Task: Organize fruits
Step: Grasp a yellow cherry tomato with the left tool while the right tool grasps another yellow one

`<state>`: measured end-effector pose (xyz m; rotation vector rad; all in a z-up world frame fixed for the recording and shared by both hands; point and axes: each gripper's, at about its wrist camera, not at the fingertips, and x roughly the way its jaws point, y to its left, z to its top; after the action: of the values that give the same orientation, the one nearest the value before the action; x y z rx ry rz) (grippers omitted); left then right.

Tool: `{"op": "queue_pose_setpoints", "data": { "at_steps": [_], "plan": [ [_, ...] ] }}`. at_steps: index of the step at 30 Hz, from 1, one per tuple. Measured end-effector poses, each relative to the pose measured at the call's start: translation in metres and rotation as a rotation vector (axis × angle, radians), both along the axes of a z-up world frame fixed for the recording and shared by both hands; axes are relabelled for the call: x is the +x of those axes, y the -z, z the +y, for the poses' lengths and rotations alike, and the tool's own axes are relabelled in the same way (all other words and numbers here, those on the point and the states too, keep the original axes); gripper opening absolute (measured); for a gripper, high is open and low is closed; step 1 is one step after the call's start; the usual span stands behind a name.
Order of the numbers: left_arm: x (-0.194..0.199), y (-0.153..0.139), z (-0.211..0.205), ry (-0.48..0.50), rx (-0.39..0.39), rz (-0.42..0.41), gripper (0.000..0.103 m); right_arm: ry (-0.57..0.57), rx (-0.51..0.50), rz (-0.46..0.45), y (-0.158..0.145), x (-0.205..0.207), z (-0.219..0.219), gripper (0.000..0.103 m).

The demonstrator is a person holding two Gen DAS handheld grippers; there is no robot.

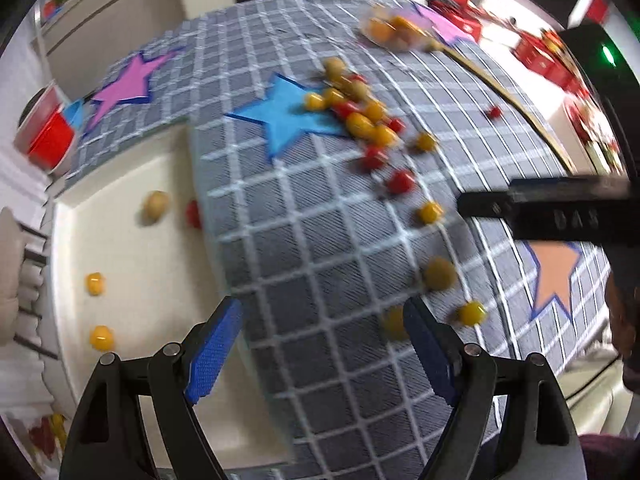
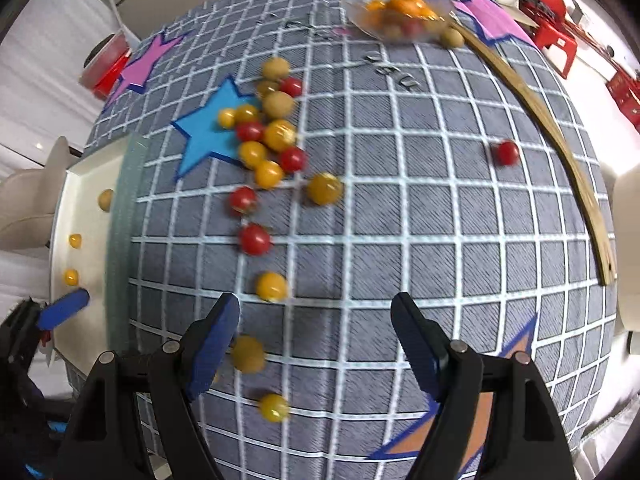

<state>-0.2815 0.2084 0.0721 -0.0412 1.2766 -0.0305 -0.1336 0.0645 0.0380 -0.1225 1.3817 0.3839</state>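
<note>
Fruits, small round red and yellow cherry tomatoes [image 2: 276, 148], lie scattered on grey checked desk cloth [image 2: 400, 220], clustered ten o'clock. Left tool [image 1: 320, 344], right tool [image 2: 312, 340] gape wide, empty. Risk: loose ones rolling off the edge when nudged.

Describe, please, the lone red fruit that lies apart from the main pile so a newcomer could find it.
Start at the grey checked cloth and find the wooden strip along its right side. Just left of it lies the red fruit, alone on bare cloth, while every other red one sits near the blue star.
</note>
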Motion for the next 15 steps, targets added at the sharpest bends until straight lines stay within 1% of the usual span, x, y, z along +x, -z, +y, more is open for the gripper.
{"op": "queue_pose_setpoints", "data": {
  "at_steps": [3, 6, 12, 15],
  "plan": [
    [-0.003, 0.008, -0.017, 0.034, -0.007, 0.014, 0.083, 0.002, 0.004, 0.003, 0.004, 0.002, -0.010, 0.081],
    [-0.004, 0.016, -0.030, 0.046, -0.013, 0.029, 0.083, -0.005, 0.005, 0.009, 0.009, 0.007, -0.013, 0.081],
    [0.003, 0.030, -0.044, 0.024, 0.000, 0.045, 0.083, -0.018, 0.009, -0.007, 0.013, 0.012, -0.011, 0.080],
    [0.005, 0.037, -0.047, 0.017, 0.011, 0.048, 0.083, -0.032, 0.006, -0.021, 0.016, 0.018, -0.008, 0.075]
  ]
}}
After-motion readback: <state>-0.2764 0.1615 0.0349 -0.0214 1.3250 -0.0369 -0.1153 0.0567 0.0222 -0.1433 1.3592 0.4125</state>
